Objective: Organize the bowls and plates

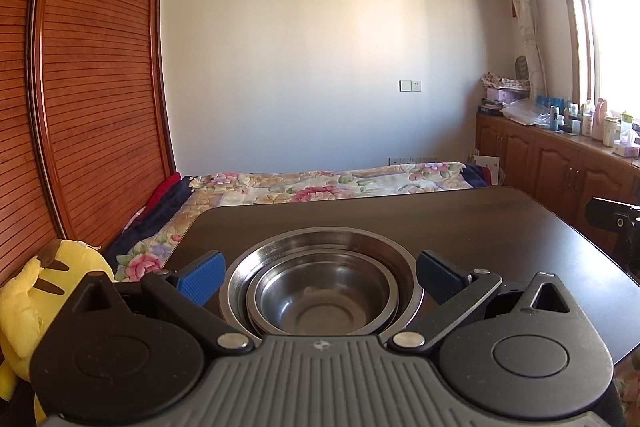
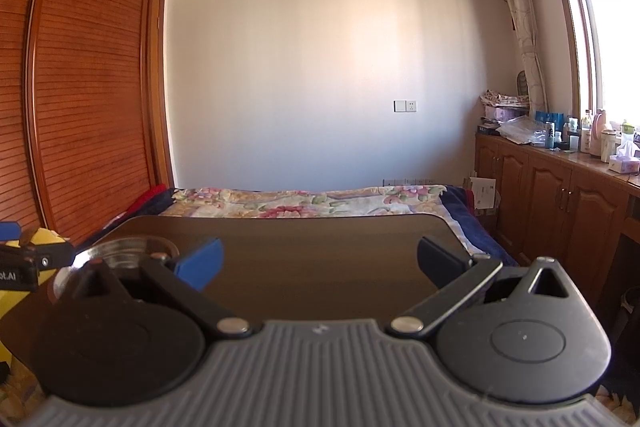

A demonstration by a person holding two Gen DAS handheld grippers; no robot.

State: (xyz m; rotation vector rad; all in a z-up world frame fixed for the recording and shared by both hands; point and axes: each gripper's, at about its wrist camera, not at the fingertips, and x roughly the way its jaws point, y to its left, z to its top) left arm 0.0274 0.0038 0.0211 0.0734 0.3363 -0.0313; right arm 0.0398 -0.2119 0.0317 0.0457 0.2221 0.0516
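A nest of round stainless-steel bowls [image 1: 320, 283], a smaller one sitting inside a wider, shallower one, is being framed between the blue-padded fingers of the left gripper [image 1: 320, 277], which are being held spread wide to either side of the rim, with no contact that can be made out. The right gripper [image 2: 320, 261] is likewise being held spread apart and empty over bare wood, with the steel stack just beyond its left finger in that view.

The stacking step is being judged as largely done, since both bowls are already resting one in the other near the front left part of the dark brown rounded-corner table [image 1: 480, 227]; no plates are being shown in either view. If the nest is to be shifted, the outer rim is what the next move is calling for, with a narrower spread of the fingers and a pinch on one wall.

Plenty of open tabletop is being left to the right and behind the stack. The table's left edge is lying near the stack, with a floral-patterned bedspread [image 1: 320, 183] beyond.
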